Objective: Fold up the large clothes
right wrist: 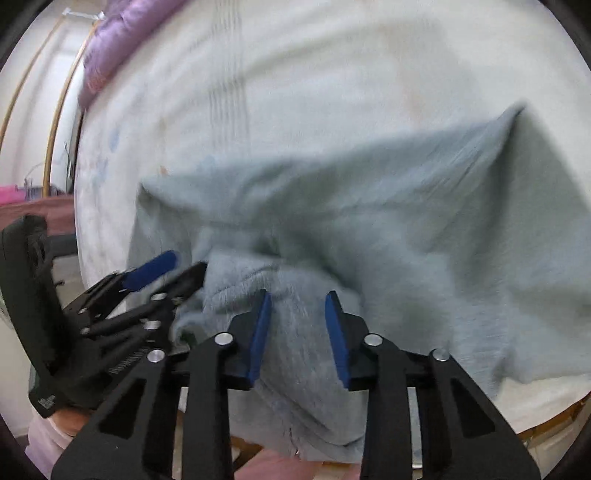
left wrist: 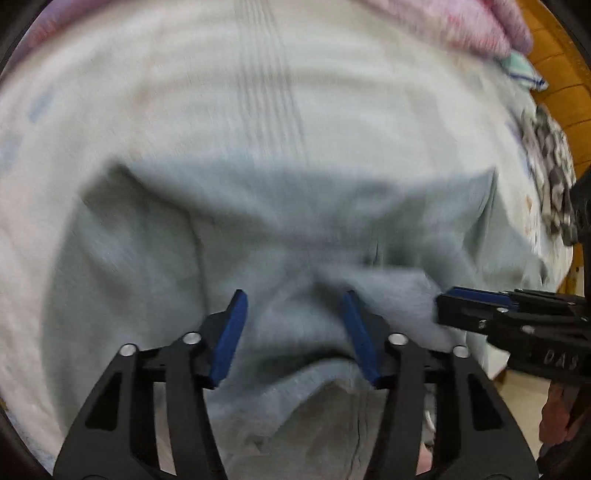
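Note:
A large grey-blue garment (left wrist: 258,229) (right wrist: 406,221) lies crumpled on a white bed sheet (left wrist: 221,92) (right wrist: 332,66); both views are blurred. My left gripper (left wrist: 294,299) points down at its near edge. Its blue pads stand wide apart, a soft hump of the cloth lies between them, and neither pad visibly presses on it. My right gripper (right wrist: 298,297) is just to its right, jaws narrower, astride a raised ridge of the same cloth. Each gripper shows in the other's view: the right gripper (left wrist: 443,299) from the side, the left gripper (right wrist: 181,269) at the left.
A pink-purple quilt (left wrist: 480,26) (right wrist: 122,33) lies along the far edge of the bed. A patterned dark-and-white cloth (left wrist: 554,177) and a green-white cloth (left wrist: 521,70) sit at the right side. Wooden boards (left wrist: 565,85) show beyond them. The garment hangs over the near bed edge.

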